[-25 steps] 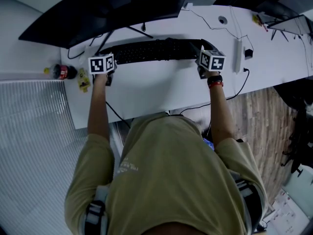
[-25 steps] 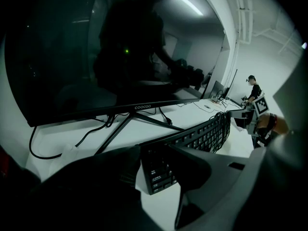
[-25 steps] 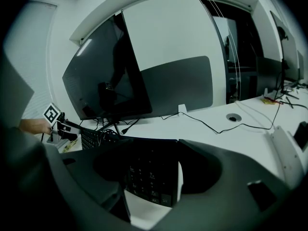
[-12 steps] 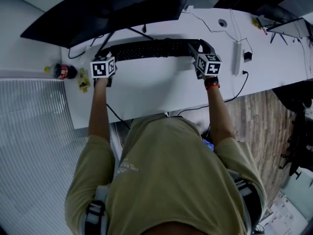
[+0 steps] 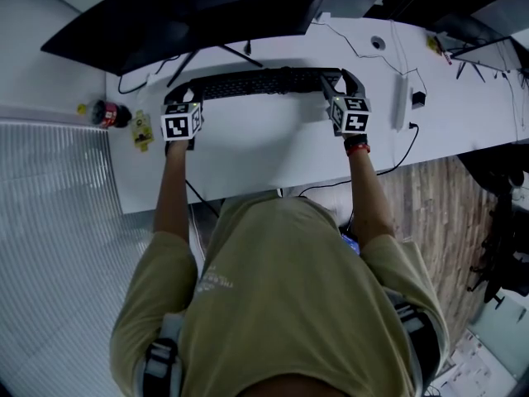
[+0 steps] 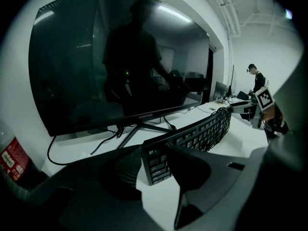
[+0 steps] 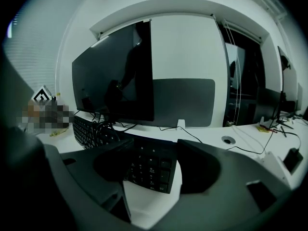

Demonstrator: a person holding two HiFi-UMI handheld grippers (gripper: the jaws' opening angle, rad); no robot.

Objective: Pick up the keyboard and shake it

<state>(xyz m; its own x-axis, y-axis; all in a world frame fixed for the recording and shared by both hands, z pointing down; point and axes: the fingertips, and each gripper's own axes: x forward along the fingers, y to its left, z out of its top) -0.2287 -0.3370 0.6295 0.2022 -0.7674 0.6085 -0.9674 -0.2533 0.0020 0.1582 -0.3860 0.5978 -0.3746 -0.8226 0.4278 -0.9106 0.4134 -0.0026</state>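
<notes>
Showing narrower than before, keyboard (image 5: 260, 82) — tilted up

Left gripper (image 5: 175, 104) tightening, right gripper (image 5: 330, 83) clamped.

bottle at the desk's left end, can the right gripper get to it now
Probably not: the right gripper is clamped on the keyboard, and the bottle lies past the left gripper, across the desk.

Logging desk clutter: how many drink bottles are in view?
1: a red-labelled bottle lying at the desk's left edge, left of the keyboard. The monitor may hide others.
</notes>
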